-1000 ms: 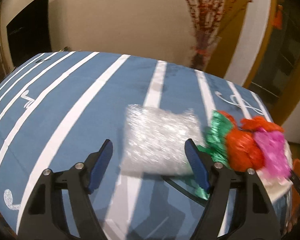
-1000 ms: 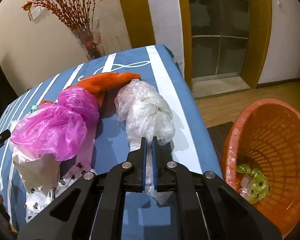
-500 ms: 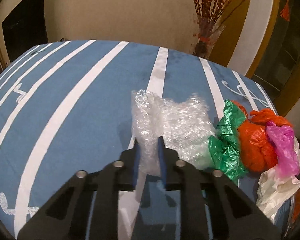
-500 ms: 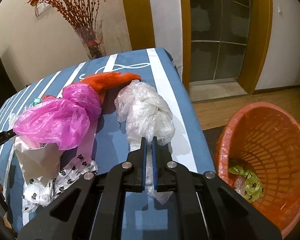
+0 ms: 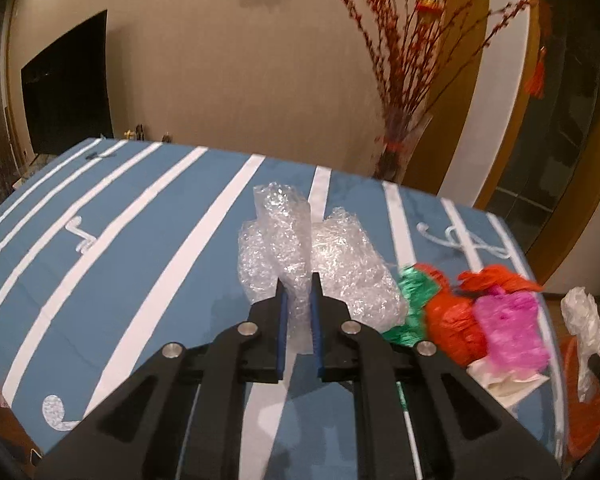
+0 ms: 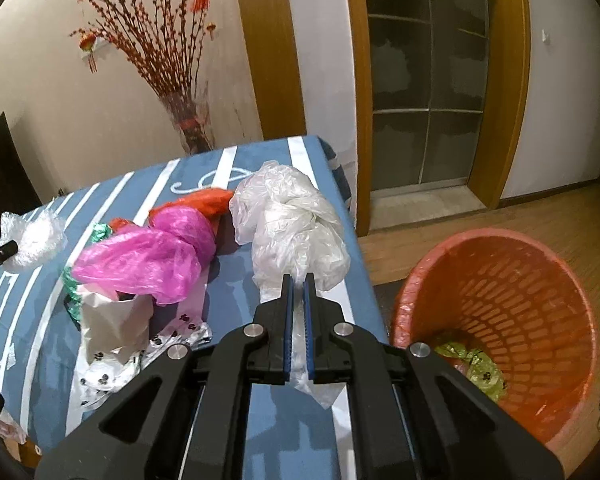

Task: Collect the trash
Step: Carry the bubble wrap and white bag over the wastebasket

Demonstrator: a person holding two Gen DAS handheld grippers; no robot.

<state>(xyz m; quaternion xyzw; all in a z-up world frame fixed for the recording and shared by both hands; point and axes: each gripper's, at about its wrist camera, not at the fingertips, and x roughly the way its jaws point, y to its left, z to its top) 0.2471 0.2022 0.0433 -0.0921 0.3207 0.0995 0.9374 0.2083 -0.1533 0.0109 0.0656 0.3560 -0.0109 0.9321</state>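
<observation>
My left gripper (image 5: pixel 298 280) is shut on a wad of clear bubble wrap (image 5: pixel 340 268) and holds it lifted over the blue striped table (image 5: pixel 140 264). My right gripper (image 6: pixel 298 280) is shut on a crumpled white plastic bag (image 6: pixel 292 224) raised above the table's right edge (image 6: pixel 360 264). The orange laundry-style basket (image 6: pixel 540 280) stands on the floor to the right, with green and clear wrappers (image 6: pixel 472 364) at its bottom. On the table lie a pink bag (image 6: pixel 148 256), an orange bag (image 6: pixel 204 200), a green foil wrapper (image 5: pixel 412 292) and white paw-print bags (image 6: pixel 112 360).
A glass vase with red branches (image 6: pixel 188 124) stands behind the table's far edge. A doorway with a glass door (image 6: pixel 424 92) is beyond the basket. A dark screen (image 5: pixel 68 80) hangs on the far wall.
My left gripper closed on the bubble wrap and lifted it. My right gripper raised the white bag; the basket now appears closer.
</observation>
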